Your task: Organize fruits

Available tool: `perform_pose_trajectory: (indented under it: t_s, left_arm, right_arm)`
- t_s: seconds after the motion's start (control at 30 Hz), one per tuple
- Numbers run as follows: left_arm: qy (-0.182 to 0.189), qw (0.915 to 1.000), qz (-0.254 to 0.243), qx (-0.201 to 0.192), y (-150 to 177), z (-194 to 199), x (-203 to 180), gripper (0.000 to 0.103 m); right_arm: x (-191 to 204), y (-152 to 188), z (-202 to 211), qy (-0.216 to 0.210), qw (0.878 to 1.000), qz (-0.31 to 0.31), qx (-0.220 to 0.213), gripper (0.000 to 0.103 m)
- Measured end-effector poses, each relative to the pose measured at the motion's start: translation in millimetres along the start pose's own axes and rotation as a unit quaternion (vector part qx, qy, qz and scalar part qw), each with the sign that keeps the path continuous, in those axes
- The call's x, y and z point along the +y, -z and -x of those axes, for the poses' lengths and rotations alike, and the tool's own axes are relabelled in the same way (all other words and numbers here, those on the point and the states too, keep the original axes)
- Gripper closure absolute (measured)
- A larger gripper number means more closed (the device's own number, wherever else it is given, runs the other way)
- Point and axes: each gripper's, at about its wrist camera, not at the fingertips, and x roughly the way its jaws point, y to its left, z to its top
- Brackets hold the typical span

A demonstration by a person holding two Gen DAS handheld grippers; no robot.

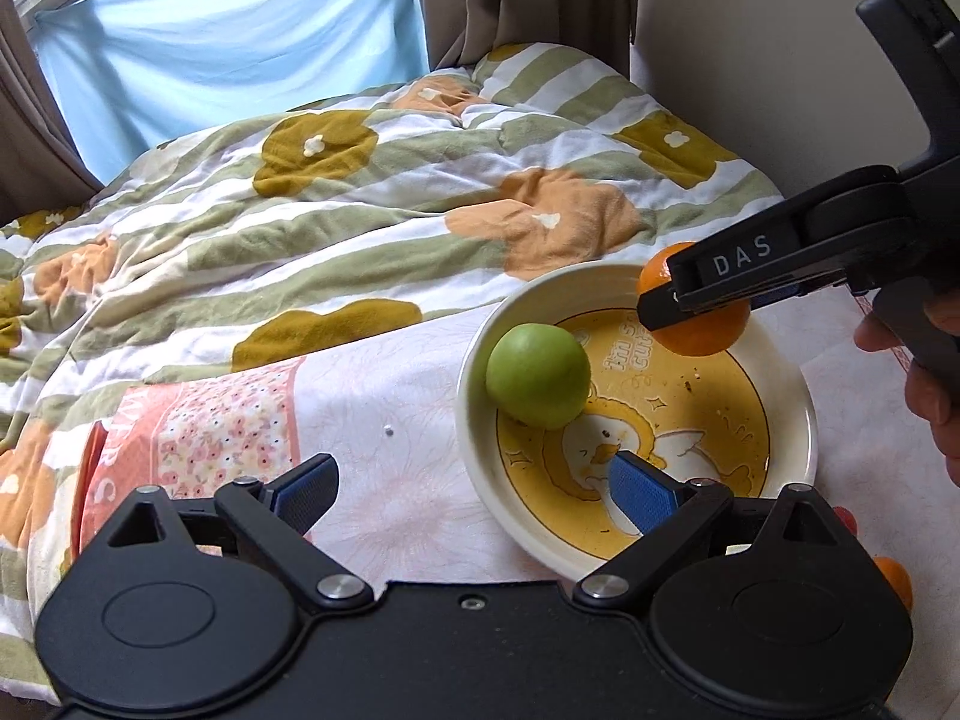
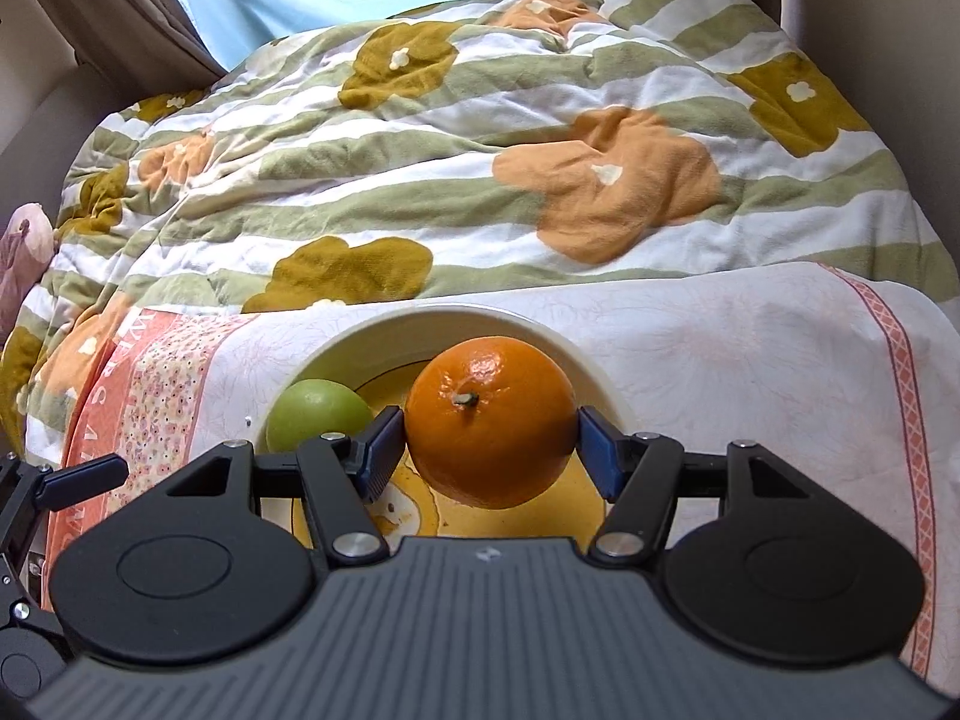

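Quilt (image 1: 372,192): striped green and white with orange and mustard flowers, rumpled; fills the ground well beyond both sets of jaws.
Cloth (image 1: 384,432): white with a pink floral band, spread over the near edge of the quilt; lies under both grippers and carries the bowl.
Bowl (image 1: 474,420): cream rim, yellow floor with a cartoon duck; a few dark specks on the floor. Sits ahead of the left jaws, its near rim by the right-hand pad; directly below the right jaws.
Left gripper (image 1: 474,486): jaws spread wide, nothing between the blue pads; one pad over the cloth, the other over the bowl's near rim.
Right gripper (image 2: 489,444): jaws clamped on the orange, a blue pad pressed to each flank; seen from the left wrist it reaches in from the right, a hand (image 1: 930,396) on its grip.
Orange (image 2: 489,420): held between the right jaws, stem facing the camera, hanging clear above the bowl's floor.
Green fruit (image 1: 537,375): round, smooth; rests inside the bowl against its far left wall, beyond the left jaws, left of the right jaws.
Second orange fruit (image 1: 894,579): only a sliver shows, at the right edge behind the left gripper's body.
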Motion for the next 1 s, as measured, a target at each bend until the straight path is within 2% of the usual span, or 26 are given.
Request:
perform_pose_trajectory:
  t_s: [0.27, 0.33, 0.37, 0.57, 0.83, 1.0]
  left_arm:
    - [-0.018, 0.9998, 0.006, 0.002, 6, -3, 10, 0.004]
    - [-0.017, 0.9998, 0.007, 0.002, 6, -3, 11, 0.004]
    - [-0.017, 0.9998, 0.008, 0.002, 6, -3, 11, 0.004]
    - [-0.022, 0.9997, 0.008, 0.000, 6, 1, 9, 0.004]
    - [-0.033, 0.9989, 0.025, -0.021, 2, 26, 1, 0.004]
    - [-0.051, 0.9969, 0.039, -0.046, 0, 56, -3, 0.004]
  right_arm:
    - [5, -8, -25, -0.016, 1.000, -0.004, -0.005, 0.025]
    - [6, -9, -19, -0.017, 0.999, 0.001, -0.030, 0.016]
    - [7, -10, -17, -0.015, 0.999, 0.006, -0.038, 0.000]
    - [0, -8, 0, -0.036, 0.998, -0.014, -0.057, 0.000]
    - [0, -7, 38, -0.026, 0.997, 0.016, -0.075, 0.000]
    - [-4, 1, 79, -0.033, 0.994, 0.037, -0.097, 0.000]
